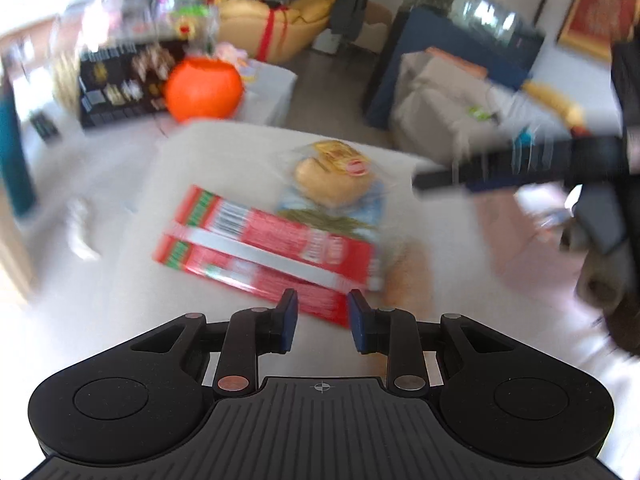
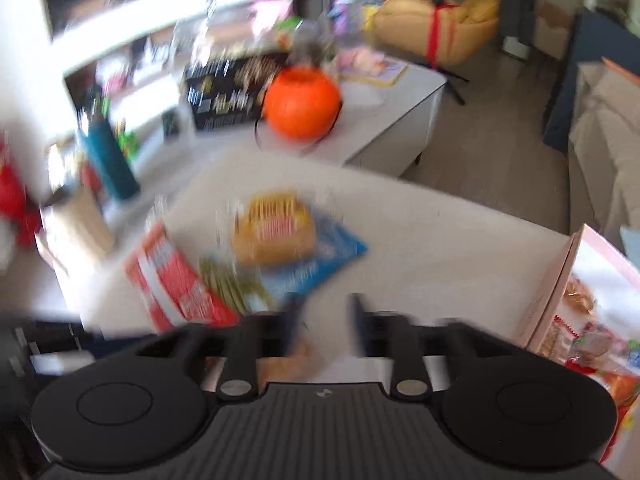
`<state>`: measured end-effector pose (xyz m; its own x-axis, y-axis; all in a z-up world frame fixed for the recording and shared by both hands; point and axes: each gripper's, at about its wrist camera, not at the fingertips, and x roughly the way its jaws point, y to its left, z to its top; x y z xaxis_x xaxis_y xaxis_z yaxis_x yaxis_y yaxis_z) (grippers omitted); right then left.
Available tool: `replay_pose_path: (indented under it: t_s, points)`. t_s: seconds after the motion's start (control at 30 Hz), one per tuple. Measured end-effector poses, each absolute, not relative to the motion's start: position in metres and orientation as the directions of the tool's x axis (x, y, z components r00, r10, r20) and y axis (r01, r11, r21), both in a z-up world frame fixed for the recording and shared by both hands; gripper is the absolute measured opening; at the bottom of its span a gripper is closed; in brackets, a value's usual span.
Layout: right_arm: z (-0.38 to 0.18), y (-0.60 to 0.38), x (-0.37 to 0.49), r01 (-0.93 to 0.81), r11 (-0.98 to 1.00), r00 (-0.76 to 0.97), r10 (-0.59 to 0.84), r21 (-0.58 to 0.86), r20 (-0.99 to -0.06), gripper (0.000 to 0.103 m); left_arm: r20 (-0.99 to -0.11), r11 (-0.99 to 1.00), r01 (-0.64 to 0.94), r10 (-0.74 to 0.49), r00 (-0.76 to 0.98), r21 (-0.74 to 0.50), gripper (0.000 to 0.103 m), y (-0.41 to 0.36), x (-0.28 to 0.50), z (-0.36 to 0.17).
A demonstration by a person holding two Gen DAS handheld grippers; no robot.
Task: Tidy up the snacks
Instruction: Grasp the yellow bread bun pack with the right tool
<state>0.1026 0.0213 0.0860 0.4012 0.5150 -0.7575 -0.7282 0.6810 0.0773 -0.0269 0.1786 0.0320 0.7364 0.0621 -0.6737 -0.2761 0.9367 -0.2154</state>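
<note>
Since both views are smeared with motion, I would settle before committing to any grasp. My left gripper (image 1: pixel 322 322) hangs over the near part of the desk (image 1: pixel 208 160), jaws parted with nothing between them, just short of the red box (image 1: pixel 264 248). My right gripper (image 2: pixel 324 320) is likewise open and empty, near the desk's middle. The snacks lie clustered toward the left edge: the flat red cardboard box, a clear crinkly bread packet (image 1: pixel 336 178) with round buns, and a thin blue pouch (image 2: pixel 320 256) under it. I judge the box best pinched across its thin side; the soft packets want a gentle closing on a seam. A pink-sided bin (image 2: pixel 552 292) at the right edge already holds wrapped snacks.
</note>
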Motion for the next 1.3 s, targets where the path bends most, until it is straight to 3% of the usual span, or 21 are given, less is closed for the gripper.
replay_pose_path:
  t_s: [0.03,0.2,0.37,0.5,0.57,0.63,0.7,0.83,0.93,1.03,1.07,1.17,1.3]
  points:
    - [0.088,0.023,0.108,-0.699,0.704,0.402,0.531,0.125,-0.746,0.079,-0.683,0.943,-0.289,0.100,0.724,-0.168,0.031,0.176,-0.028,0.033]
    - [0.072,0.068,0.126,-0.591,0.763,0.354,0.536,0.261,-0.766,0.080,-0.706,0.937,-0.318,0.129,0.696,-0.143,0.031,0.189,-0.033,0.030]
    - [0.046,0.140,0.139,-0.595,0.794,0.394,0.428,0.129,-0.813,0.086,-0.709,0.929,-0.333,0.124,0.695,-0.164,0.031,0.202,-0.038,0.026]
    - [0.040,0.160,0.137,-0.647,0.761,0.425,0.407,0.042,-0.809,0.084,-0.702,0.924,-0.324,0.095,0.706,-0.201,0.031,0.204,-0.043,0.023]
    - [0.036,0.148,0.136,-0.661,0.746,0.373,0.421,0.082,-0.826,0.069,-0.690,0.917,-0.316,0.067,0.721,-0.242,0.031,0.206,-0.045,0.022]
    - [0.038,0.127,0.129,-0.683,0.725,0.366,0.442,0.087,-0.819,0.043,-0.673,0.908,-0.301,0.030,0.739,-0.290,0.031,0.205,-0.046,0.023]
    - [0.043,0.102,0.119,-0.704,0.710,0.390,0.428,0.036,-0.815,0.006,-0.658,0.901,-0.283,-0.002,0.753,-0.328,0.031,0.202,-0.048,0.025]
    - [0.054,0.036,0.098,-0.712,0.700,0.376,0.455,0.063,-0.807,0.003,-0.624,0.909,-0.198,-0.081,0.777,-0.366,0.031,0.186,-0.045,0.036]
    - [0.059,0.001,0.086,-0.704,0.710,0.420,0.434,0.015,-0.797,0.003,-0.625,0.928,-0.180,-0.068,0.778,-0.326,0.031,0.170,-0.034,0.043]
    - [0.069,-0.014,0.085,-0.693,0.721,0.467,0.443,-0.005,-0.765,0.005,-0.630,0.936,-0.192,-0.040,0.775,-0.295,0.031,0.159,-0.027,0.046]
    - [0.075,-0.015,0.087,-0.697,0.717,0.469,0.465,0.009,-0.751,0.014,-0.635,0.940,-0.201,-0.022,0.772,-0.277,0.031,0.158,-0.027,0.045]
    - [0.088,0.000,0.099,-0.734,0.673,0.419,0.552,0.089,-0.721,0.082,-0.648,0.936,-0.226,-0.003,0.762,-0.270,0.031,0.164,-0.029,0.042]
    - [0.088,0.052,0.118,-0.754,0.656,0.459,0.564,0.036,-0.686,0.084,-0.635,0.916,-0.249,-0.008,0.772,-0.314,0.031,0.186,-0.043,0.036]
